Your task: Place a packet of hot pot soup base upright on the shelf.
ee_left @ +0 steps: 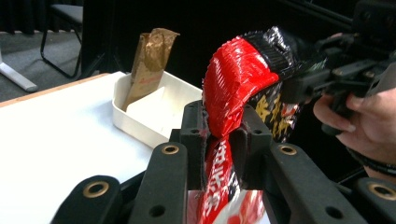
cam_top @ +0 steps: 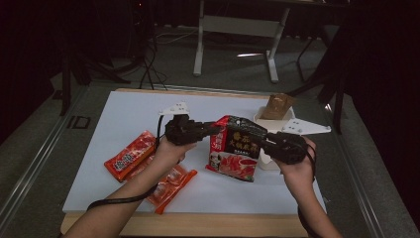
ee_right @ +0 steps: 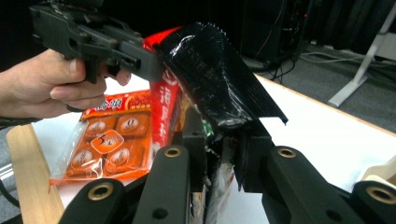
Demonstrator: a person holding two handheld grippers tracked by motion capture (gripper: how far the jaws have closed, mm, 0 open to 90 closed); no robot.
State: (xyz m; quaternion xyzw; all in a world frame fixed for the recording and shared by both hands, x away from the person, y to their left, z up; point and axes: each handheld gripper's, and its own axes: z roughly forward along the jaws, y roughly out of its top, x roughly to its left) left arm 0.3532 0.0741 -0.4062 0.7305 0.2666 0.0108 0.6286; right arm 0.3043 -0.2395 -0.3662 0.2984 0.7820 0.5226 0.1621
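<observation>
with the left gripper (cam_top: 210, 130) and the right gripper (cam_top: 263, 139) each pinching a top corner of the red-and-black packet (cam_top: 235, 148) above the white table (cam_top: 124, 109), we should pull apart evenly (no twisting)

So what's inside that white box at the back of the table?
A brown packet stands leaning in the white box. A divider splits the box, and the near part looks bare. The box's right end is hidden behind the red and black bag that both tongs hold.
</observation>
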